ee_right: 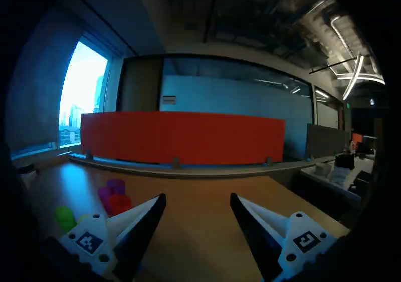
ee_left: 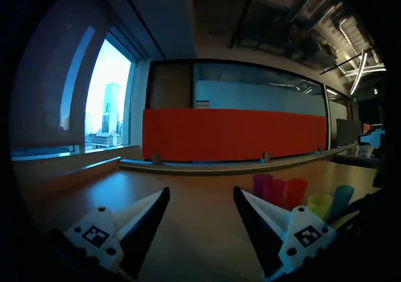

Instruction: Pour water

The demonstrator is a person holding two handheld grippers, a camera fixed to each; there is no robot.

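Note:
Several coloured plastic cups stand in a cluster on the wooden table. In the left gripper view I see a purple cup, a red cup, a yellow cup and a teal cup to the right of my left gripper, which is open with nothing between its fingers. In the right gripper view a purple cup, a red cup and a green cup sit to the left of my right gripper, also open and holding nothing.
An orange divider panel runs along the table's far edge. A bright window is at the left. More desks with clutter lie to the right.

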